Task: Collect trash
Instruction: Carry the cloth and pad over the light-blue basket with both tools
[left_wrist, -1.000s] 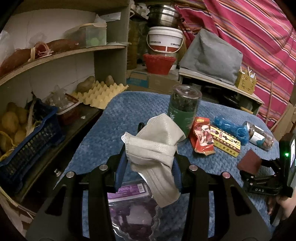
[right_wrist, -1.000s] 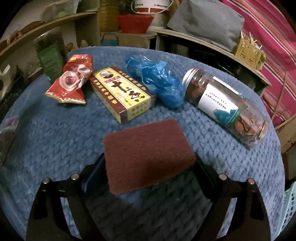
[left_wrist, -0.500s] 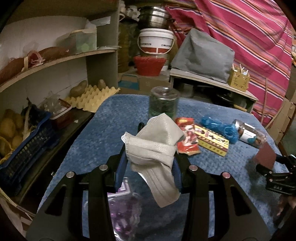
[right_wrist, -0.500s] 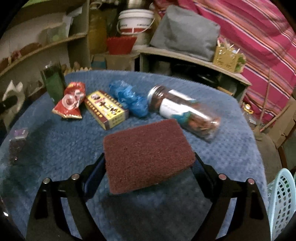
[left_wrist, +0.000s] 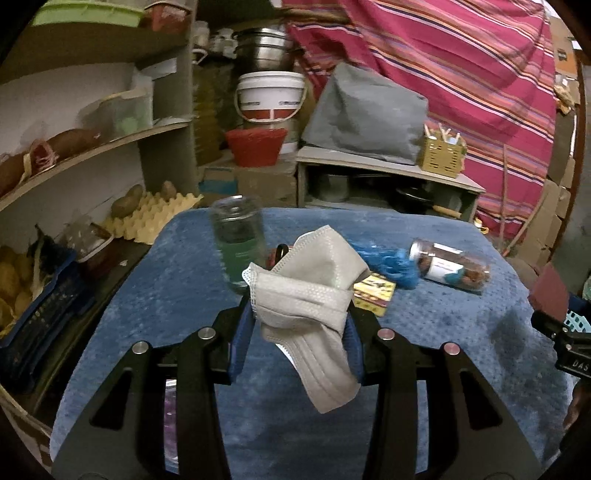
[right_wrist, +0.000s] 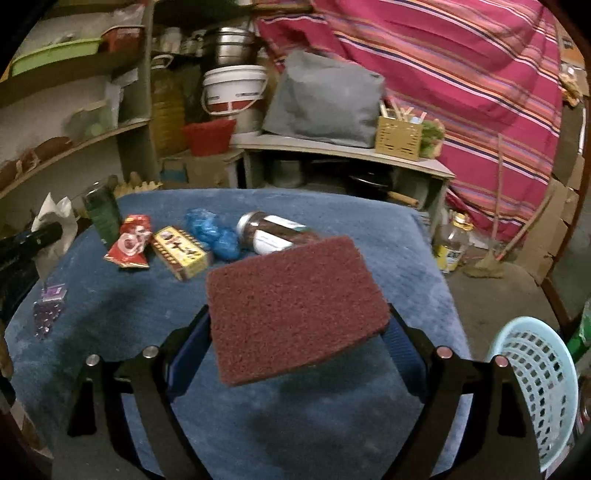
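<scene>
My left gripper (left_wrist: 299, 325) is clamped on a crumpled grey pleated face mask (left_wrist: 314, 306). My right gripper (right_wrist: 295, 332) is pinching a flat maroon scouring pad (right_wrist: 295, 310), both up above the blue-covered counter (right_wrist: 332, 424).

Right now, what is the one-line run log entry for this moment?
left gripper: shut on face mask | right gripper: shut on scouring pad | basket: lower right, off table

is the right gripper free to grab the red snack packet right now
Probably not: the right gripper is already shut on the maroon scouring pad, and the red snack packet lies across the table.
</scene>
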